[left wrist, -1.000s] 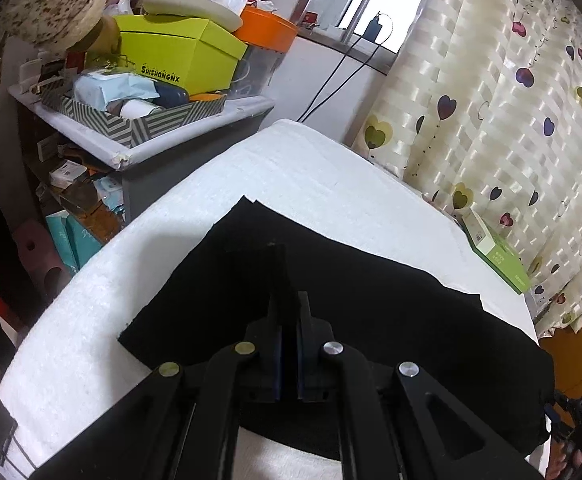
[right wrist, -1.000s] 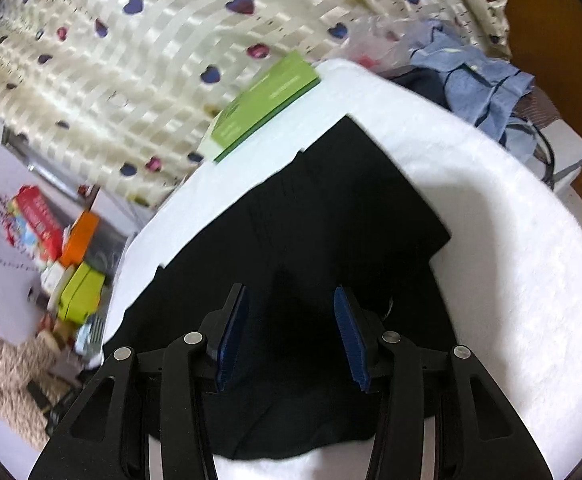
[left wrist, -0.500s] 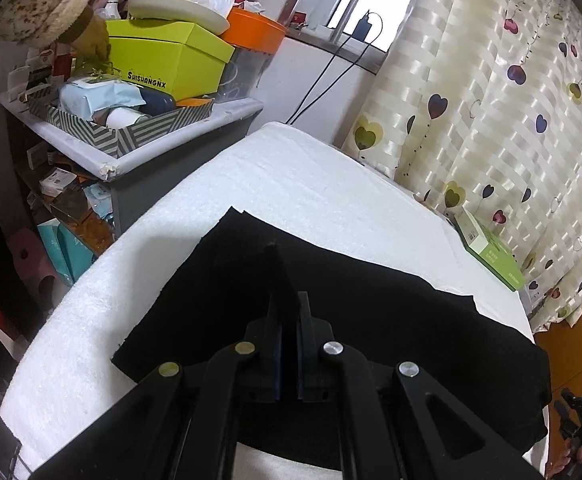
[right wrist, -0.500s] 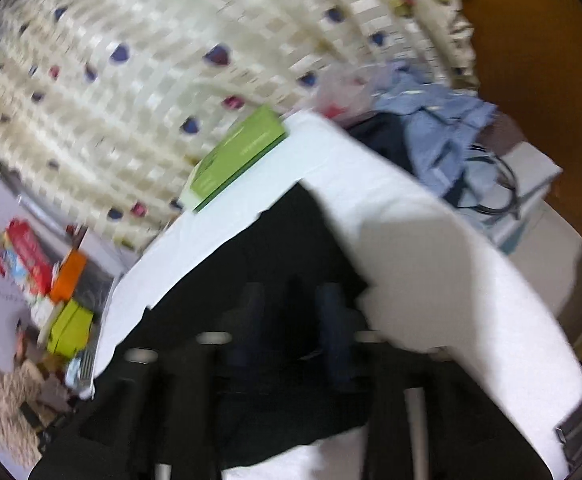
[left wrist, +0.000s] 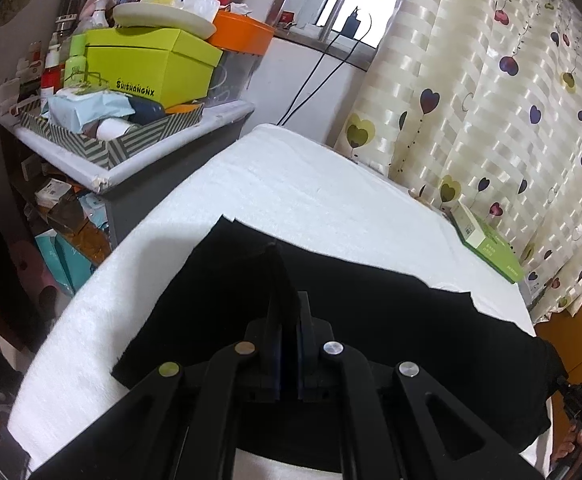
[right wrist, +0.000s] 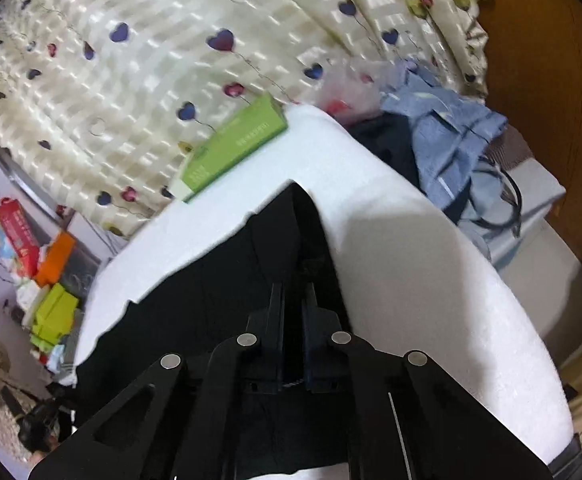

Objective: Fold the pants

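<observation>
Black pants (left wrist: 371,312) lie spread across a white towel-covered table (left wrist: 311,184). My left gripper (left wrist: 289,296) is shut on a pinch of the pants near their left end, and the cloth rises in a small peak between the fingers. In the right wrist view the pants (right wrist: 211,300) run off to the left. My right gripper (right wrist: 293,288) is shut on their right end, where the fabric stands up in a tall pointed fold over the table (right wrist: 411,260). The cloth hides the fingertips of both grippers.
A green box (left wrist: 487,244) lies at the table's far edge by the heart-print curtain (left wrist: 491,100). A cluttered shelf (left wrist: 111,152) with a lime box (left wrist: 151,68) stands to the left. Blue clothes (right wrist: 451,140) are piled beyond the right end.
My right gripper was open over the pants and has shut on their right end, lifting it. The left gripper stays shut. The speckled sleeve has left the left wrist view.
</observation>
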Tool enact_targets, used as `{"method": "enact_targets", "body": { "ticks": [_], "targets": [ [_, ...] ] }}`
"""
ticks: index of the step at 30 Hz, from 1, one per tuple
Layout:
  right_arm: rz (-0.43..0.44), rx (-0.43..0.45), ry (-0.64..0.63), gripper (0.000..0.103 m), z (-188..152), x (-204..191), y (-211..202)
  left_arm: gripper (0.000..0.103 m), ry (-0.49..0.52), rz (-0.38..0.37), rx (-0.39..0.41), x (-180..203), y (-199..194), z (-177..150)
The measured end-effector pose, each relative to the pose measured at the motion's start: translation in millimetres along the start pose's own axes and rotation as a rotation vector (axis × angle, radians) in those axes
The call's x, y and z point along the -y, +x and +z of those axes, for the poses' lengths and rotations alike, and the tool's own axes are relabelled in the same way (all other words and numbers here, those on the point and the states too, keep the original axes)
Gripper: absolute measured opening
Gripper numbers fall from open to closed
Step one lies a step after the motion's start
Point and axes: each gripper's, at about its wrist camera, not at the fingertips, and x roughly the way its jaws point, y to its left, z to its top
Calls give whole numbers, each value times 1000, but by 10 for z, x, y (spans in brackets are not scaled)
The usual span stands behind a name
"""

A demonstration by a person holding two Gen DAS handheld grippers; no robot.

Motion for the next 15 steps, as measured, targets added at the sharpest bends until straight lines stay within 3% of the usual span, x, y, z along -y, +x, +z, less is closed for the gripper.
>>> {"method": "enact_targets", "body": {
  "ticks": [4, 7, 12, 15],
  "targets": [
    [98, 40, 18, 7, -3, -114, -304, 6, -7, -30, 45, -23, -162, 117],
    [115, 36, 34, 7, -178, -106, -432, 6, -3, -21, 69, -107, -241, 88],
    [50, -58, 102, 7, -439, 208, -243, 6, -40, 28, -35, -379, 4, -199],
    [62, -43, 88, 7, -440, 195, -327, 6, -52, 23, -40, -419, -7, -269]
  ]
}}
